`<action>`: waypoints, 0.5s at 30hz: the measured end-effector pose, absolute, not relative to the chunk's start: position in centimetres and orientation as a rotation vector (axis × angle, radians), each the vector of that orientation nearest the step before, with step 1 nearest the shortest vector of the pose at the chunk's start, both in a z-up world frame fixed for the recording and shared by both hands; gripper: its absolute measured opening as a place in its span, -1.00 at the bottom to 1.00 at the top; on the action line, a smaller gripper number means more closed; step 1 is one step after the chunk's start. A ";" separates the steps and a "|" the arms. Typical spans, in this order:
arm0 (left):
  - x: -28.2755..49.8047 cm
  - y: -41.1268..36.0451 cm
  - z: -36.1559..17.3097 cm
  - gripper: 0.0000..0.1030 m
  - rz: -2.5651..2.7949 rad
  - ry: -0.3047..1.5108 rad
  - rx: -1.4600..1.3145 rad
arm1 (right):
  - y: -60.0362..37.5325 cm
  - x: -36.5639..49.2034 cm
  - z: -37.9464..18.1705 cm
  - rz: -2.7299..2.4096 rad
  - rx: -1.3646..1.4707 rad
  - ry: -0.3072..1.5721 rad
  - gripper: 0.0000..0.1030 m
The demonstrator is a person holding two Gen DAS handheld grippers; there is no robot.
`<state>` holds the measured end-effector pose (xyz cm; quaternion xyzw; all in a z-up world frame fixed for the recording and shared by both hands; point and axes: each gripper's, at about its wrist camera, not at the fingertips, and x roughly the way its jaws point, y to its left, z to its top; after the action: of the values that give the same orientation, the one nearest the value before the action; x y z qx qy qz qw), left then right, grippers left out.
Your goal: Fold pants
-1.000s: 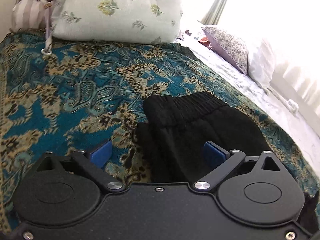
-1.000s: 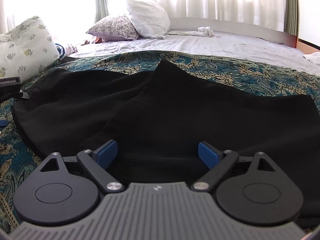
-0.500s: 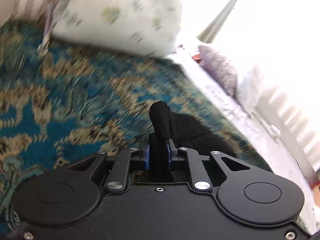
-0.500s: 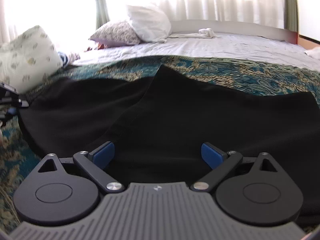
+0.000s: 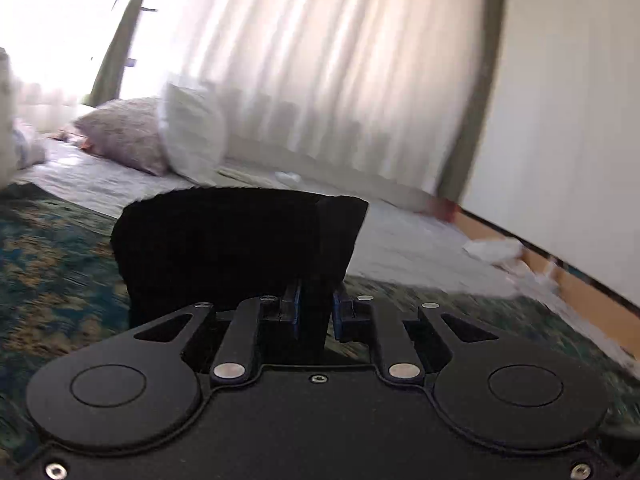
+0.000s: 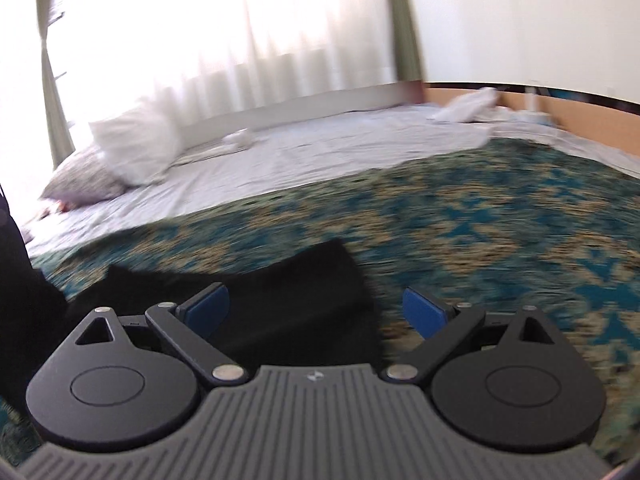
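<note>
The black pants (image 5: 224, 248) are pinched between the blue pads of my left gripper (image 5: 315, 314), which is shut on the fabric and holds it lifted above the patterned teal bedspread (image 5: 48, 280). In the right wrist view a leg end of the pants (image 6: 288, 304) lies flat on the bedspread (image 6: 500, 240). My right gripper (image 6: 316, 310) is open, its fingers (image 6: 208, 306) straddling the cloth edge, holding nothing. Both views are motion-blurred.
White sheet (image 6: 300, 156) covers the far bed, with a white pillow (image 6: 136, 144) and floral pillow (image 6: 84, 180) at its left. Curtains (image 5: 320, 60) and a wall (image 5: 560, 100) stand behind. White cloths (image 6: 468, 106) lie by the wooden bed edge.
My left gripper closed on the waistband, lifted it and swung right toward the curtains. My right gripper moved right to the leg end of the pants and stayed open.
</note>
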<state>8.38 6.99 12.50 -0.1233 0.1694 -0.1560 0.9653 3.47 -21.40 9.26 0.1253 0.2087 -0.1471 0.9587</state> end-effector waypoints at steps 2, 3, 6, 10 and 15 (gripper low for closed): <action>8.3 1.7 10.5 -0.71 -0.440 0.438 -0.177 | -24.1 1.9 9.4 -0.355 0.278 0.410 0.94; 8.4 -0.4 9.2 -0.69 -0.483 0.490 -0.145 | -25.1 1.3 9.3 -0.376 0.288 0.409 0.94; 8.6 -5.2 4.9 -0.60 -0.561 0.686 -0.065 | -27.0 -0.2 8.5 -0.397 0.318 0.422 0.94; 6.1 -6.5 3.6 -0.14 -0.608 0.678 -0.018 | -27.3 -0.2 7.0 -0.346 0.342 0.461 0.94; 3.8 -3.5 6.4 0.14 -0.605 0.645 -0.066 | -25.4 1.6 5.7 -0.229 0.426 0.488 0.94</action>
<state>3.80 -3.47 6.37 -0.0321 0.3119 -0.2928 0.9033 1.62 -25.37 5.75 0.2089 0.2391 -0.1122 0.9416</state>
